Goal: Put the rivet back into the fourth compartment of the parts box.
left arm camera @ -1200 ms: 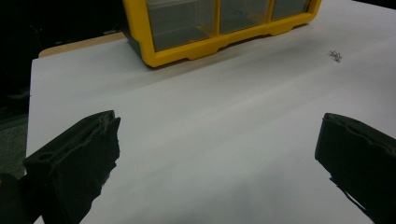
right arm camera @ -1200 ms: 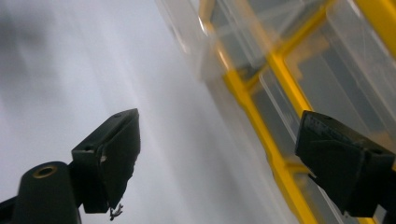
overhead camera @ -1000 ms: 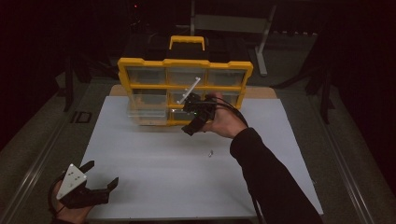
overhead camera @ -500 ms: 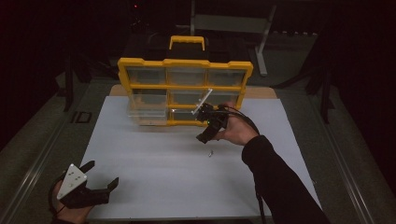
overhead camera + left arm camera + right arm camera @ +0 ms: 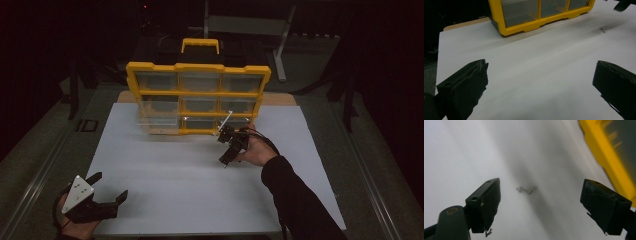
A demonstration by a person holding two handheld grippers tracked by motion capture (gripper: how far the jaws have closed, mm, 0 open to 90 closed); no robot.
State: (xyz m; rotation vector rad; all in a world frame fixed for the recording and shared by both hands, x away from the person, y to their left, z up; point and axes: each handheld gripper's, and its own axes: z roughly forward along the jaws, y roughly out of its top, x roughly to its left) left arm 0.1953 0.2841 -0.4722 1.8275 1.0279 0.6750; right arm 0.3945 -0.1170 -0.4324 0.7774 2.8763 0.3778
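Observation:
A yellow organizer case (image 5: pixel 198 97) with clear drawers stands upright at the back of the white table (image 5: pixel 165 170). One clear drawer (image 5: pixel 157 120) sticks out at its lower left. A person's hand tilts my right gripper (image 5: pixel 226 159) down at the table just in front of the case's right end. Its jaws are open, and a small cluster of metal screws (image 5: pixel 526 189) lies on the white surface between them, untouched. My left gripper (image 5: pixel 110 186) rests open at the near left corner with nothing between its jaws. From there the screws (image 5: pixel 602 29) show as a tiny speck.
The case's yellow frame (image 5: pixel 609 157) runs along the right edge of the right gripper view, close to the right jaw. A black toolbox with a yellow handle (image 5: pixel 200 46) stands behind the case. Bare white table (image 5: pixel 536 62) stretches between the left gripper and the case.
My right gripper has drawn back from the case's front, moving right, toward the person and down over the screws. The left gripper has not moved.

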